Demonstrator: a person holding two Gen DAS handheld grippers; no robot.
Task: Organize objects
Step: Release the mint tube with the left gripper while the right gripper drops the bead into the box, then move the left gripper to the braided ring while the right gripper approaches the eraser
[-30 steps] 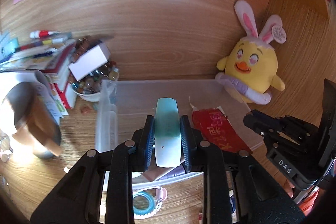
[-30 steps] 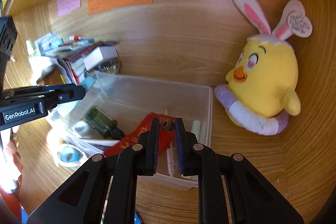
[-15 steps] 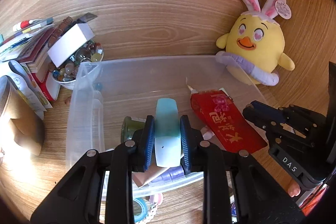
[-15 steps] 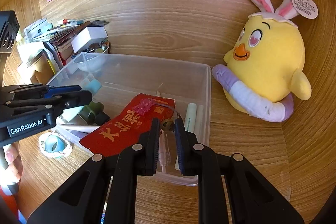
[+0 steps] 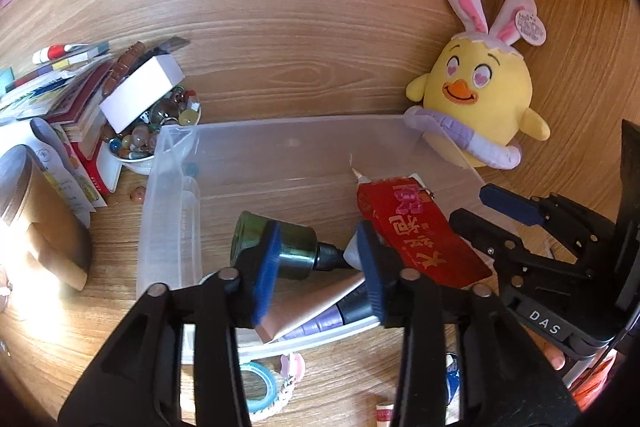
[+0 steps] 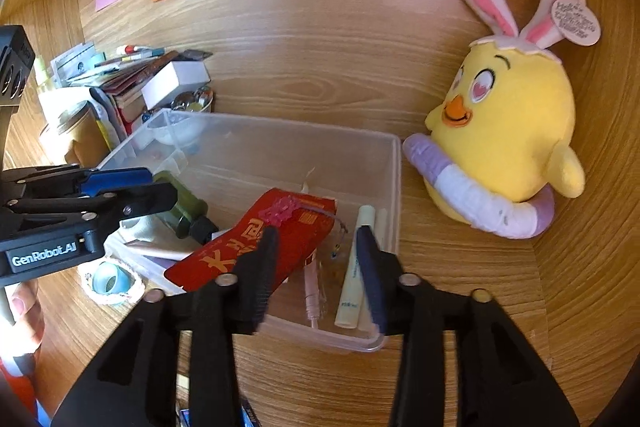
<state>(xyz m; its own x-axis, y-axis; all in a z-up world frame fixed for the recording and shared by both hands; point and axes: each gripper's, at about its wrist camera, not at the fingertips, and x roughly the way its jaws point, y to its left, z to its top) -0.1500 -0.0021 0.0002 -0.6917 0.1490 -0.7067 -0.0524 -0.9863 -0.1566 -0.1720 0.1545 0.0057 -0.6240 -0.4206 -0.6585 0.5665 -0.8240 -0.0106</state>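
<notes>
Hand-held gripper above bin w/ bottle

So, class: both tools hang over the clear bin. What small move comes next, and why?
Probably lift both tools clear of the clear bin. The left tool and right tool are opening with nothing gripped, while tape waits outside.

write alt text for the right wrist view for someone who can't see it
The right gripper hangs, jaws opening and empty, over a clear plastic bin holding a red envelope, a dark green bottle and pale tubes. A yellow chick plush with bunny ears sits beside the bin.
</notes>
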